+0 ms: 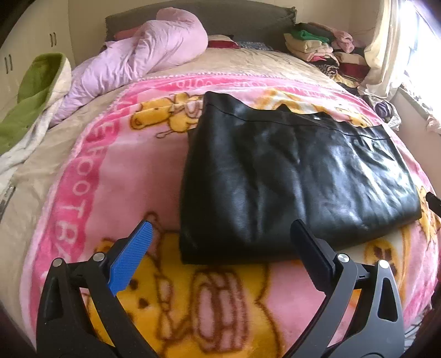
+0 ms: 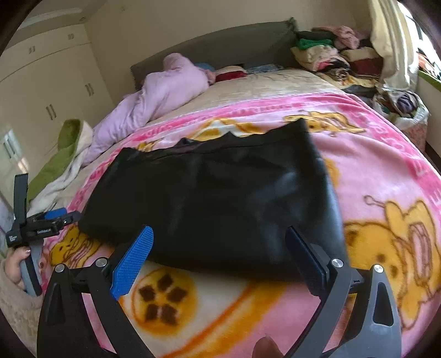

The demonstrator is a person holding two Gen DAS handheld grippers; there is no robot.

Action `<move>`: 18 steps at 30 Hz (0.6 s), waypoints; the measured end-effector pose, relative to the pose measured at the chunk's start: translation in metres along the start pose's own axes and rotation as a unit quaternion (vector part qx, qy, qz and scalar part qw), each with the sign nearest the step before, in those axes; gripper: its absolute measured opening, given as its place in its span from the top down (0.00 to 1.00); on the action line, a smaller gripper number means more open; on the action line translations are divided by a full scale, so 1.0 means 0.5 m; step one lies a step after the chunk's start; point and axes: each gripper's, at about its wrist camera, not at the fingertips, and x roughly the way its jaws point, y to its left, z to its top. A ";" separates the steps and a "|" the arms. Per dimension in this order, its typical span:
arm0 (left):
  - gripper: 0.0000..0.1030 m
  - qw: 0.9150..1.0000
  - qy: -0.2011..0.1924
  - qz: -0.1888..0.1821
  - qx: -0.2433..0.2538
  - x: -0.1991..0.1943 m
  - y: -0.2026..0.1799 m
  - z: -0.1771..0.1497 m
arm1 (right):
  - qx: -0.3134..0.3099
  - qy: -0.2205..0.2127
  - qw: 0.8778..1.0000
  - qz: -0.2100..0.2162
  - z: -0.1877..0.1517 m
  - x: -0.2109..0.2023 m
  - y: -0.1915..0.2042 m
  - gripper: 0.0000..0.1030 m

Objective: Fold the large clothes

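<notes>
A black, shiny, leather-like garment (image 1: 289, 176) lies folded into a rough rectangle on the pink cartoon-bear blanket (image 1: 110, 170). My left gripper (image 1: 220, 224) hovers open over the garment's near left corner, with nothing pressed between its blue and black pads. My right gripper (image 2: 217, 230) stands open over the garment's (image 2: 215, 187) near edge, also empty. In the right wrist view the left gripper (image 2: 64, 214) shows at the far left, held by a hand (image 2: 19, 258). One black fingertip (image 1: 432, 199) of the right gripper peeks in at the right edge of the left wrist view.
A crumpled lilac quilt (image 1: 154, 52) lies at the head of the bed, by the dark headboard (image 1: 234, 16). A pile of folded clothes (image 1: 317, 44) sits at the back right, beside a curtain (image 1: 386, 46). A green-and-white blanket (image 1: 30, 102) drapes the left edge. Wardrobe doors (image 2: 49, 82) stand at the left.
</notes>
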 end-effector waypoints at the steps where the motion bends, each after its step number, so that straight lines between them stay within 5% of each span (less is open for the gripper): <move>1: 0.09 1.000 0.002 0.004 -0.002 0.001 0.006 -0.002 | -0.006 0.001 1.000 0.006 0.001 0.006 0.013 0.07; 12: 0.09 0.999 0.006 0.005 -0.042 0.015 0.062 -0.001 | -0.071 0.028 0.997 0.025 0.006 0.070 0.098 0.07; 18: 0.09 0.996 0.022 -0.027 -0.086 0.058 0.095 -0.006 | -0.046 0.018 0.999 -0.020 0.016 0.074 0.057 0.07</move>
